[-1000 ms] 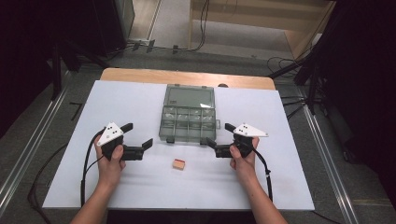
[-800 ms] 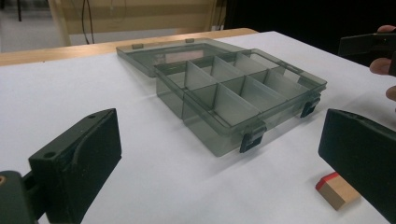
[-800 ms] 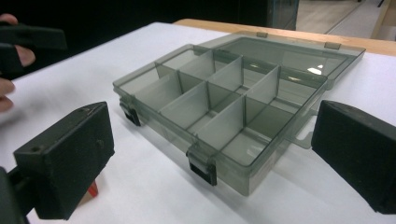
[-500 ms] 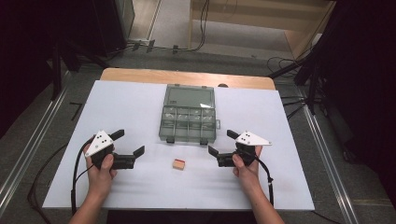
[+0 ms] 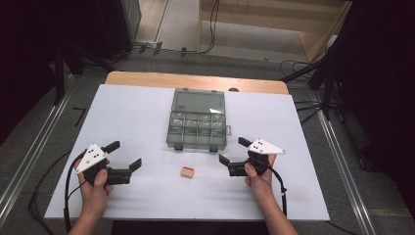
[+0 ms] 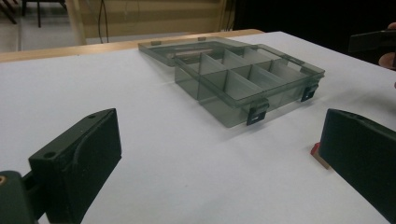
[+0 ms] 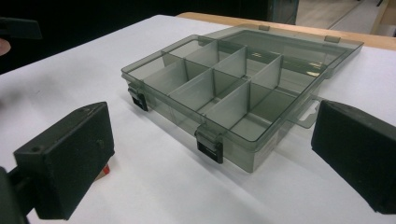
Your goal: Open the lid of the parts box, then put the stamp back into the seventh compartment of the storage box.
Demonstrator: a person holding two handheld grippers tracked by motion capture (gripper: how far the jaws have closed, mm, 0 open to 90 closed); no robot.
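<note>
Lying at lower centre of the table are one small block and, above it, one open compartment box. Two grippers, left and right, flank the block, jaws wide apart, holding nothing.

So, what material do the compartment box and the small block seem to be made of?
Compartment box: looks like smoky clear plastic, glossy; its dividers show through the walls. Small block: tan with a red edge, matte, perhaps wood or rubber; too small to tell.
</note>
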